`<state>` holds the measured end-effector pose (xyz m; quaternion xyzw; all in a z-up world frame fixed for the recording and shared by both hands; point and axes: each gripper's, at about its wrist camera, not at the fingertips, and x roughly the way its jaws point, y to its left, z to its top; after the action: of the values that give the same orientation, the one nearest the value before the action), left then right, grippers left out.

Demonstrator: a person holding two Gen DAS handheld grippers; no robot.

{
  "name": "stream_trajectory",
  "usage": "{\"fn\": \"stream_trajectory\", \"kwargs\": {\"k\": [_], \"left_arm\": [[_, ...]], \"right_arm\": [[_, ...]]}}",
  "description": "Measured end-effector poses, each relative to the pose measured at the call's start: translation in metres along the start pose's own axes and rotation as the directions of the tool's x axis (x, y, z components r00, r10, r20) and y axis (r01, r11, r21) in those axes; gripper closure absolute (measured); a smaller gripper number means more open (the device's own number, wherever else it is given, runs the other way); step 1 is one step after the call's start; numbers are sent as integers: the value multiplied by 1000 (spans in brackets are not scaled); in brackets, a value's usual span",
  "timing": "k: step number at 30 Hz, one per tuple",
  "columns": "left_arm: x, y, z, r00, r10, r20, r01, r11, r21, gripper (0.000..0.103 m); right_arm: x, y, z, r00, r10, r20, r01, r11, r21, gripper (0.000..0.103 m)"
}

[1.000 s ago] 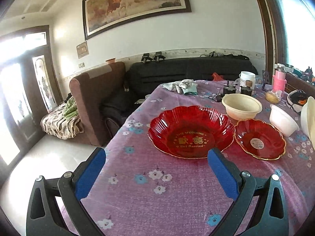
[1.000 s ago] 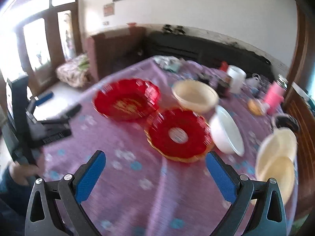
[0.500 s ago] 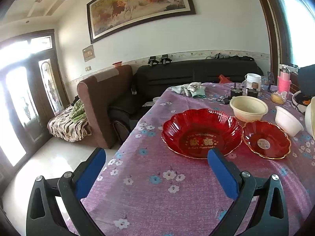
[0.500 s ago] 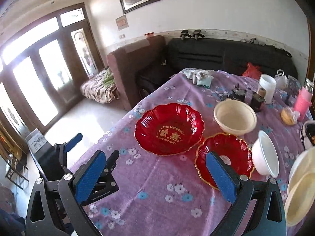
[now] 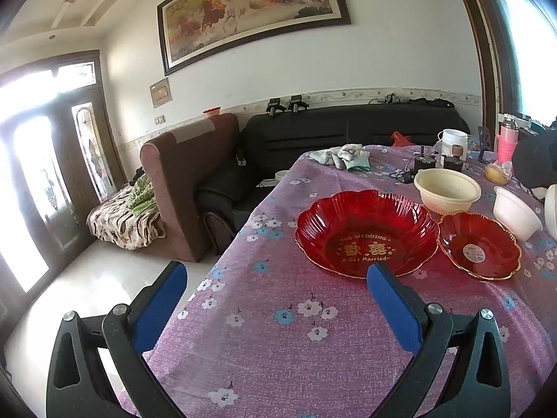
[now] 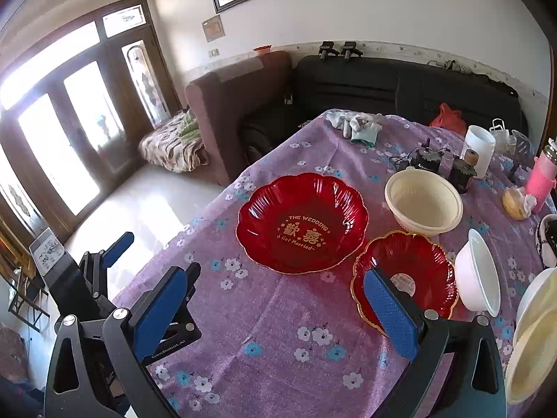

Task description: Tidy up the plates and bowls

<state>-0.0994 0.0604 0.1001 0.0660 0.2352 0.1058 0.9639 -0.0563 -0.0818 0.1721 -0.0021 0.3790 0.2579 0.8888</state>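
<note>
A large red scalloped plate [image 5: 365, 231] [image 6: 302, 221] with gold lettering lies on the purple flowered tablecloth [image 5: 271, 341] [image 6: 278, 341]. A smaller red plate [image 5: 478, 245] [image 6: 405, 275] lies right of it. A cream bowl [image 5: 447, 190] [image 6: 423, 202] stands behind them, a white bowl [image 5: 517, 212] [image 6: 477, 273] to the right. Cream dishes [image 6: 536, 334] lean at the far right edge. My left gripper [image 5: 276, 284] is open and empty, short of the large plate; it also shows at the table's left corner in the right wrist view [image 6: 104, 261]. My right gripper [image 6: 278, 291] is open and empty above the table's near part.
At the table's far end lie crumpled gloves [image 6: 357, 123], a white jar [image 6: 480, 151], small dark devices [image 6: 426, 158], a pink bottle [image 6: 539, 181] and a bun [image 6: 515, 198]. A brown armchair [image 5: 188, 181] and black sofa [image 5: 348, 136] stand beyond. The table's left edge drops to white floor [image 5: 87, 285].
Both grippers have pulled back and risen; the plates look farther off. The right view has swung left, showing the left gripper at the table corner. No dish has moved.
</note>
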Motion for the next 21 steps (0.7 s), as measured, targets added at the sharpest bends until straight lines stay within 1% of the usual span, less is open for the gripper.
{"fn": "stream_trajectory", "kwargs": {"k": [21], "left_arm": [[2, 0, -4, 1000, 9, -8, -9, 1000, 10, 0]], "right_arm": [[5, 2, -1, 1000, 1, -15, -1, 1000, -7, 0]]}}
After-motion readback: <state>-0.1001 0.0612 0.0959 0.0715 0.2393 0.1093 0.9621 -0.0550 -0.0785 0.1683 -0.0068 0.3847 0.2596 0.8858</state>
